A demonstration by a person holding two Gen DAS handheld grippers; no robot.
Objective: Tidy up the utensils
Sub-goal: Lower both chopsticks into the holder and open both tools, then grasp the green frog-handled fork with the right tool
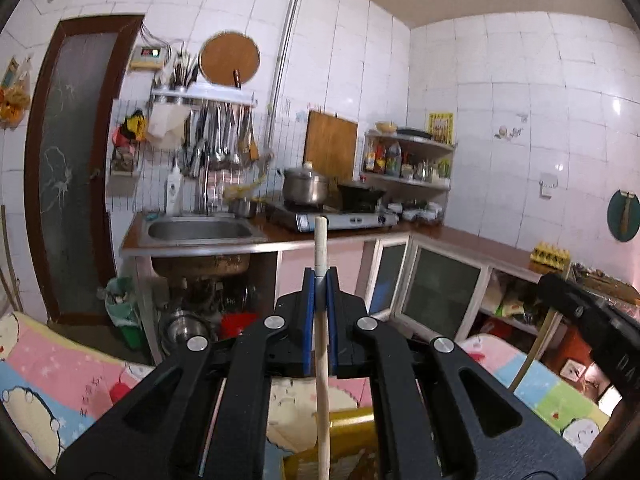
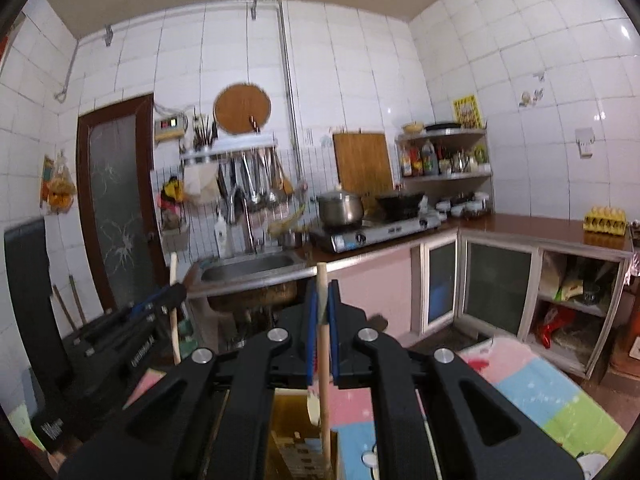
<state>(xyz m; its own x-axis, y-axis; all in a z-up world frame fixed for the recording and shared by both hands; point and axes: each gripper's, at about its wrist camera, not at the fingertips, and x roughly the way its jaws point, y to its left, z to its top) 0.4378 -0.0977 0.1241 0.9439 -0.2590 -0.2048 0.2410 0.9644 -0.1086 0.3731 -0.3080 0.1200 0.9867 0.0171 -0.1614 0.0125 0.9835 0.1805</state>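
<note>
My left gripper (image 1: 320, 278) is shut on a pale wooden utensil handle (image 1: 321, 248) that stands upright between its blue pads and runs down out of the frame. In the right wrist view my right gripper (image 2: 322, 294) is shut on a second wooden handle (image 2: 321, 280), also upright, its lower end over a yellow box (image 2: 288, 432). The left gripper (image 2: 172, 294) with its stick shows at the left of the right wrist view. The right gripper's black body (image 1: 580, 312) shows at the right edge of the left wrist view. A rack of hanging metal utensils (image 1: 224, 132) is on the far wall above the sink (image 1: 200, 230).
A counter (image 1: 460, 236) runs along the tiled walls with a gas stove (image 1: 332, 218), a steel pot (image 1: 306, 188) and a wok. A corner shelf (image 1: 408, 160) holds bottles. An egg tray (image 2: 604, 220) sits on the right counter. A colourful cloth (image 1: 60, 372) covers the near surface.
</note>
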